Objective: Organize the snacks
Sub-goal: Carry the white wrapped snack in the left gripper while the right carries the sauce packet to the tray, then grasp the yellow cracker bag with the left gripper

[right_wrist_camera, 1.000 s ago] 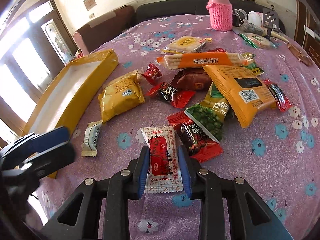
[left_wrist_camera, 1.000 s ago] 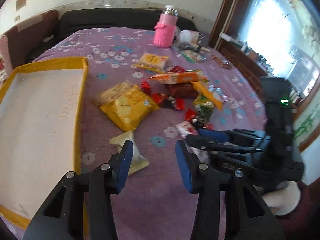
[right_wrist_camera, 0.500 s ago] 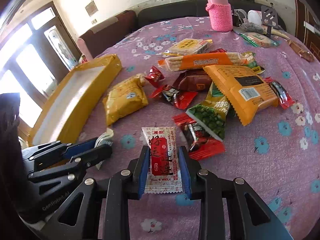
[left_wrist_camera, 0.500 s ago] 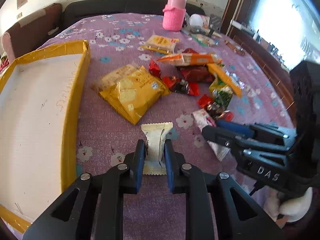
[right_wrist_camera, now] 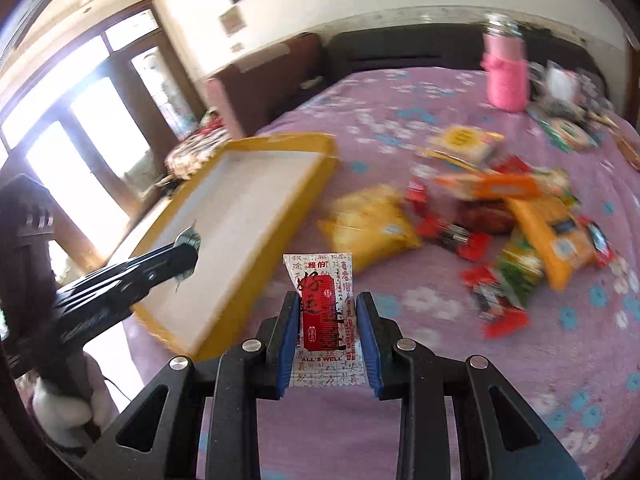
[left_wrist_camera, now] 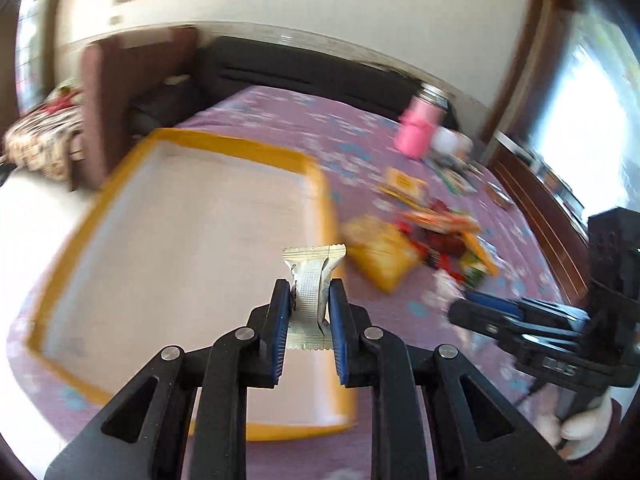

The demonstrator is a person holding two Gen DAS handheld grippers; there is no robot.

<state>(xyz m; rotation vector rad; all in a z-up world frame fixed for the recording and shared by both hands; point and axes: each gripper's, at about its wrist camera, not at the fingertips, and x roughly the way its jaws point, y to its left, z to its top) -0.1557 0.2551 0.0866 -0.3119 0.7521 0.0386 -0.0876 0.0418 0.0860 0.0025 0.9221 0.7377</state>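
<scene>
My left gripper (left_wrist_camera: 309, 300) is shut on a cream snack packet (left_wrist_camera: 312, 280) and holds it in the air over the right part of the yellow-edged tray (left_wrist_camera: 316, 168). My right gripper (right_wrist_camera: 328, 316) is shut on a white and red snack packet (right_wrist_camera: 323, 312), lifted above the purple cloth just right of the tray (right_wrist_camera: 316, 168). The left gripper also shows in the right wrist view (right_wrist_camera: 186, 250) over the tray. The right gripper shows at the right of the left wrist view (left_wrist_camera: 460, 310). Several snack packets (right_wrist_camera: 500, 216) lie in a pile on the cloth.
A big yellow bag (right_wrist_camera: 370, 224) lies nearest the tray. A pink bottle (right_wrist_camera: 506, 76) and small items stand at the table's far side. A dark sofa (right_wrist_camera: 400, 52) runs behind the table. Both views are motion-blurred.
Both grippers have lifted their packets off the cloth. The left one has swung left over the tray; the right one has moved left toward the tray.
</scene>
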